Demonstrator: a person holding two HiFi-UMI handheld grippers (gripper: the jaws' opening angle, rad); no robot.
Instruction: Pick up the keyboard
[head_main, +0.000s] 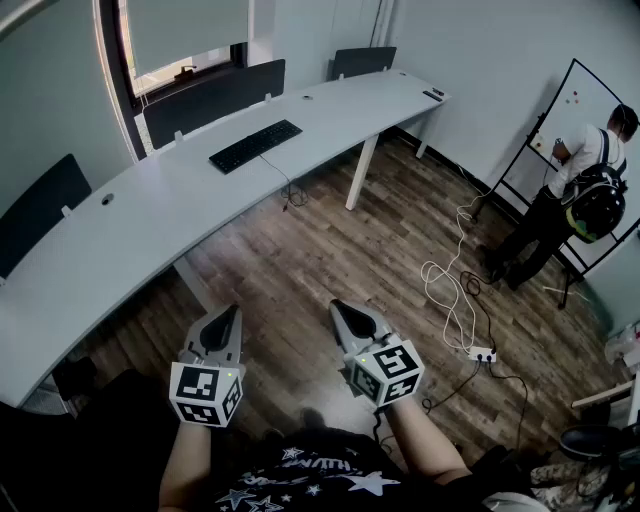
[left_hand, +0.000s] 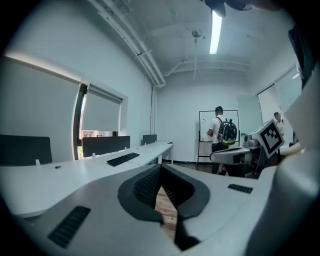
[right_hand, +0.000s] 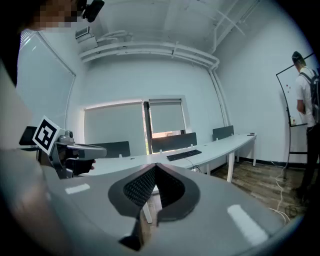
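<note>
A black keyboard (head_main: 255, 145) lies on the long white curved desk (head_main: 150, 215), well beyond both grippers; its cable hangs over the desk's near edge. It also shows small in the left gripper view as the keyboard (left_hand: 123, 159) and in the right gripper view as the keyboard (right_hand: 184, 155). My left gripper (head_main: 226, 316) is shut and empty, held over the wooden floor close to my body. My right gripper (head_main: 346, 312) is beside it, likewise shut with nothing between its jaws. Both point roughly level toward the desk.
Dark chairs (head_main: 212, 98) line the desk's far side under a window. A person with a backpack (head_main: 590, 190) stands at a whiteboard (head_main: 575, 100) on the right. White cables and a power strip (head_main: 481, 353) lie on the wooden floor (head_main: 340, 250).
</note>
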